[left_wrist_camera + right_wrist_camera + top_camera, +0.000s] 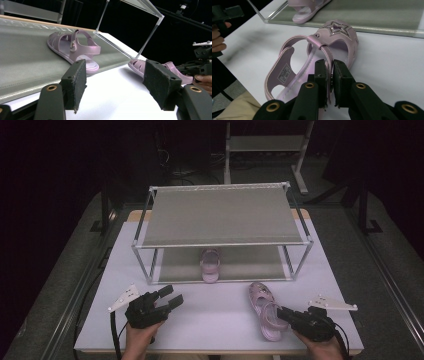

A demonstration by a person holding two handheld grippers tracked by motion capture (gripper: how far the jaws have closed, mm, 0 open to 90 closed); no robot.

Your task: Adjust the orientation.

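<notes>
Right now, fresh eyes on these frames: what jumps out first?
A pink sandal lies on the white table at front right, and the right gripper is shut on its strap. Its mate, the second sandal, sits on the lower shelf of the metal rack at the table's middle. The left gripper hangs open at front left, holding nothing.

left hand-held gripper (169, 298): black, brass screws, grey plate | right hand-held gripper (283, 314): seemingly alike
</notes>
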